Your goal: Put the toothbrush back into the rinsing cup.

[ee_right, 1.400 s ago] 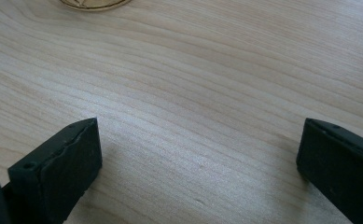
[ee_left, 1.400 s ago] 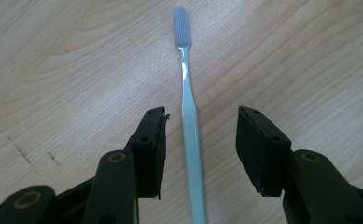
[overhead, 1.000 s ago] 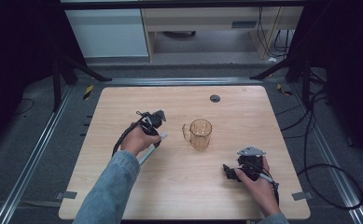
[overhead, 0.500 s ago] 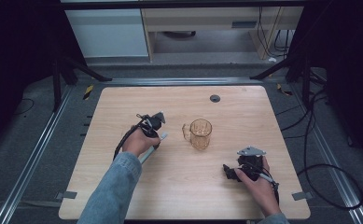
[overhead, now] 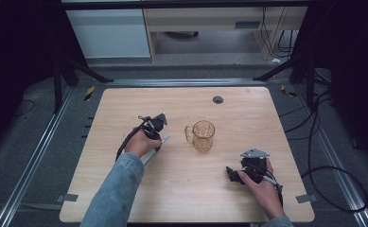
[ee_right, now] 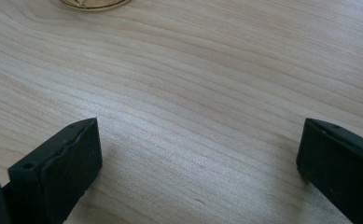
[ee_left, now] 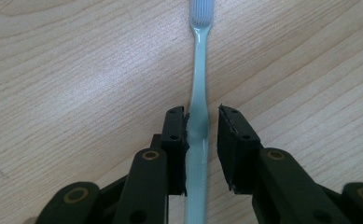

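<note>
Resting low on the counter (overhead: 267, 118), the right gripper (ee_right: 198, 163) has its jaws spread wide over bare wood. Farther up, the left gripper (ee_left: 202, 140) has just been closing around a toothbrush (ee_left: 198, 93) lying flat; one pad touches the handle, the other stands just off. Beyond it stands a mug (overhead: 203, 135).

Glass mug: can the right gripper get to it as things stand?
Probably yes. The right gripper rests open and empty on the table, and bare wood lies between it and the glass mug. The left gripper works the toothbrush on the mug's other side.
</note>
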Motion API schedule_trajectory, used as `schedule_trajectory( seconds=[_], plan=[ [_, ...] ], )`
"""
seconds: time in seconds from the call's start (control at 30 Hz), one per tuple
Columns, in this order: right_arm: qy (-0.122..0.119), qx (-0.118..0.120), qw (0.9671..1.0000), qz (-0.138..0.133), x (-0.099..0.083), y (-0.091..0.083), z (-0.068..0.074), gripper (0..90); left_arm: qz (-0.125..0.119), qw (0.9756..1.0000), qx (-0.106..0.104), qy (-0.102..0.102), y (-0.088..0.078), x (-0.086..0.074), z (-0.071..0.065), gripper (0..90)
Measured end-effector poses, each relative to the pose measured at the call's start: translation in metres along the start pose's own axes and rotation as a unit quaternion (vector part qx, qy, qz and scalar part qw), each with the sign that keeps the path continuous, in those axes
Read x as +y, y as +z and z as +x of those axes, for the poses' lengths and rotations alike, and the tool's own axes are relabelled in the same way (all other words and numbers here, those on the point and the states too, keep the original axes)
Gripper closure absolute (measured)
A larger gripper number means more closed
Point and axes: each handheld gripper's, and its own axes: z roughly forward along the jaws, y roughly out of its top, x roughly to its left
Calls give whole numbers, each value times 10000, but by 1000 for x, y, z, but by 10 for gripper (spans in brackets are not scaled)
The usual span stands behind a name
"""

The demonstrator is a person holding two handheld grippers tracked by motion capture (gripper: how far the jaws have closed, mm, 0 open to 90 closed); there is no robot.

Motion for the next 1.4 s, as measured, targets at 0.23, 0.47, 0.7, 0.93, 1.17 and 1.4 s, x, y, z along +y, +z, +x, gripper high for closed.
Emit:
schedule_trajectory(
  seconds=[0.23, 0.47, 0.7, 0.93, 1.17, 1.4],
  plan=[
    [2, 0, 10000, 1, 0, 0, 0, 4, 33, 10000, -6, 12, 2, 0, 0, 739],
    [10, -1, 10000, 4, 0, 0, 0, 4, 88, 10000, -9, 27, 2, 0, 1, 756],
    [10, -2, 10000, 2, 0, 0, 0, 4, 130, 9999, -26, 52, 4, -1, 1, 768],
    [12, 1, 10000, 3, 0, 0, 0, 4, 222, 9997, 4, 134, 5, -2, 3, 775],
    [15, -4, 10000, 6, 0, 0, 0, 4, 163, 9998, 10, 139, 5, -2, 4, 775],
    [9, -3, 10000, 3, 0, 0, 0, 4, 126, 9998, 11, 131, 7, -3, 4, 775]
  ],
)
